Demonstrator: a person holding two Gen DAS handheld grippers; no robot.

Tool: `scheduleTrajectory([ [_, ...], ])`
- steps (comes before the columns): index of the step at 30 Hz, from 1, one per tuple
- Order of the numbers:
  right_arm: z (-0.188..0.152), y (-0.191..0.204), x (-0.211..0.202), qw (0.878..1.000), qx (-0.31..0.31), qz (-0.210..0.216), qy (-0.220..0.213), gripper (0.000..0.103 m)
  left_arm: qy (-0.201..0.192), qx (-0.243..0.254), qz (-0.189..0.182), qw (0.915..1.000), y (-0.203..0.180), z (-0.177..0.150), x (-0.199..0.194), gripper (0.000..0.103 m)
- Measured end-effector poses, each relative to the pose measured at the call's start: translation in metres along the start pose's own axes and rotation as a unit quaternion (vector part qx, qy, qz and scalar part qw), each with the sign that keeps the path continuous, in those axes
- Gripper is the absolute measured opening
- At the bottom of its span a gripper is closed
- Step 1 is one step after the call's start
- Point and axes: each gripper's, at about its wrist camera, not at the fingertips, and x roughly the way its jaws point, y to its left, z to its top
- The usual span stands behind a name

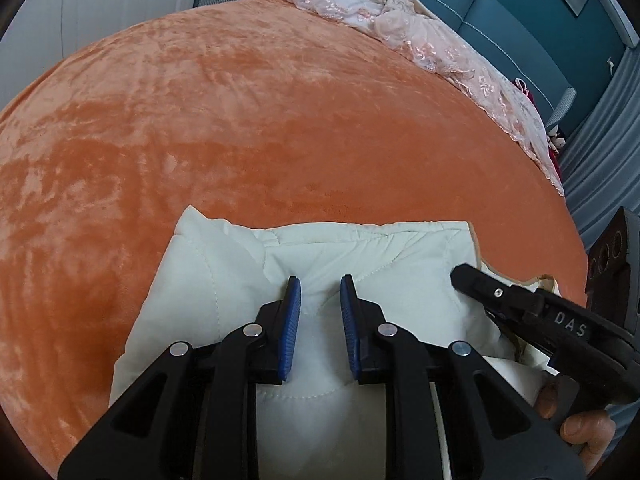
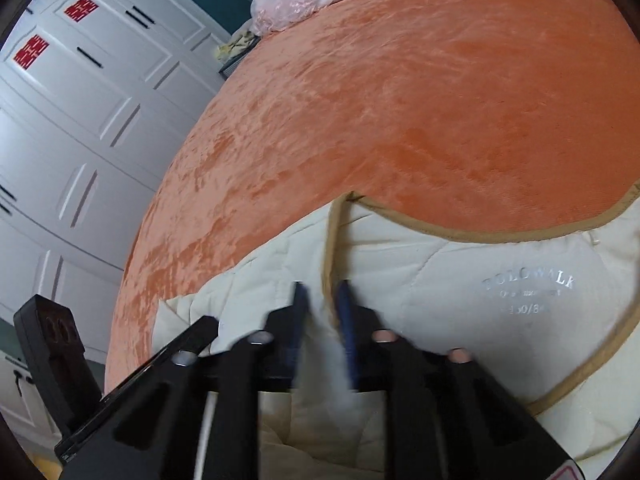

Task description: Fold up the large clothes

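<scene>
The left gripper (image 1: 320,292) points down at a cream quilted garment (image 1: 224,280). Its 2 blue pads (image 1: 292,320) stand a little apart, with the padded cloth showing in the gap. Creases run in toward the tips, but whether the pads pinch the cloth cannot be told. The garment lies at the near edge of an orange plush blanket (image 1: 280,120) that covers the whole bed. Its far edge is folded straight, and 1 corner sticks out to the left.

To the right, the right gripper (image 1: 460,274) comes in at a slant, its tip resting on the garment just beside the brown trim (image 2: 440,236). It is clenched, with its jaws all but together. Its own view is smeared, so whether any cloth is caught between them cannot be told. The fingers of the person's right hand (image 1: 580,424) wrap its handle. In that view the trim curves round the neck opening, where pale printed lettering (image 2: 528,284) sits on the lining.

A pink lace cloth (image 1: 360,4) lies bunched along the far right edge of the bed. A white wardrobe (image 2: 80,120) stands beyond the bed's left side.
</scene>
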Motion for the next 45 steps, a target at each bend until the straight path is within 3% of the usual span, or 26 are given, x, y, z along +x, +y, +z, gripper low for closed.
scheduleTrajectory([
  [3, -0.007, 0.006, -0.02, 0.998, -0.023, 0.002, -0.057, 0.003, -0.02, 0.007, 0.003, 0.9998, 0.0, -0.006, -0.001, 0.019],
  [5, -0.01, 0.005, -0.024, 0.997, -0.023, -0.006, -0.072, 0.002, -0.026, 0.003, -0.002, 0.9996, 0.001, -0.008, -0.002, 0.02],
  [10, -0.018, 0.008, -0.001, 0.995, -0.047, -0.072, -0.052, 0.002, -0.037, 0.021, 0.019, 0.9989, -0.006, -0.011, 0.0, 0.019],
  [16, -0.019, 0.003, 0.007, 0.994, -0.048, -0.089, -0.045, 0.0, -0.043, 0.031, 0.032, 0.9981, -0.008, -0.011, 0.005, 0.019],
  [19, -0.018, -0.002, 0.001, 0.995, -0.033, -0.075, -0.055, 0.0, -0.044, 0.034, 0.038, 0.9977, -0.01, -0.01, 0.006, 0.019],
  [21, -0.018, -0.008, -0.023, 0.991, -0.008, -0.086, -0.099, 0.002, -0.041, 0.038, 0.047, 0.9974, -0.012, -0.009, 0.006, 0.019],
  [23, -0.017, -0.021, -0.067, 0.98, 0.032, -0.11, -0.163, 0.004, -0.033, 0.043, 0.058, 0.9968, -0.016, -0.005, 0.003, 0.02],
  [25, -0.017, -0.047, -0.115, 0.971, 0.078, -0.106, -0.2, 0.007, -0.035, 0.063, 0.086, 0.9937, -0.028, -0.002, -0.012, 0.017],
  [26, -0.017, -0.06, -0.137, 0.968, 0.092, -0.104, -0.21, 0.013, -0.048, 0.081, 0.086, 0.9919, -0.038, -0.002, -0.025, 0.017],
  [28, -0.021, -0.086, -0.178, 0.961, 0.095, -0.124, -0.226, 0.016, -0.064, 0.107, 0.043, 0.9912, -0.064, -0.001, -0.05, 0.02],
  [30, -0.024, -0.111, -0.204, 0.957, 0.09, -0.158, -0.226, 0.027, -0.052, 0.123, -0.011, 0.991, -0.097, 0.002, -0.061, 0.033],
  [31, -0.026, -0.125, -0.213, 0.956, 0.093, -0.17, -0.222, 0.039, -0.035, 0.129, -0.043, 0.9901, -0.117, 0.004, -0.06, 0.053],
  [32, -0.027, -0.138, -0.22, 0.955, 0.101, -0.175, -0.218, 0.043, -0.02, 0.128, -0.075, 0.9888, -0.135, 0.005, -0.057, 0.067],
  [33, -0.029, -0.152, -0.225, 0.955, 0.116, -0.175, -0.211, 0.044, -0.007, 0.125, -0.106, 0.9865, -0.152, 0.005, -0.051, 0.069],
  [34, -0.031, -0.164, -0.228, 0.955, 0.131, -0.171, -0.202, 0.044, 0.011, 0.126, -0.129, 0.9836, -0.169, 0.005, -0.041, 0.069],
  [36, -0.035, -0.183, -0.23, 0.955, 0.149, -0.167, -0.192, 0.045, 0.043, 0.133, -0.137, 0.9806, -0.201, 0.002, -0.016, 0.069],
  [39, -0.041, -0.196, -0.228, 0.95, 0.16, -0.181, -0.196, 0.057, 0.074, 0.131, -0.122, 0.981, -0.227, -0.007, 0.02, 0.069],
  [42, -0.045, -0.205, -0.215, 0.953, 0.162, -0.188, -0.176, 0.058, 0.101, 0.146, -0.091, 0.9799, -0.242, -0.02, 0.049, 0.068],
  [45, -0.047, -0.203, -0.204, 0.955, 0.129, -0.215, -0.161, 0.058, 0.111, 0.164, -0.066, 0.9779, -0.248, -0.03, 0.069, 0.057],
])
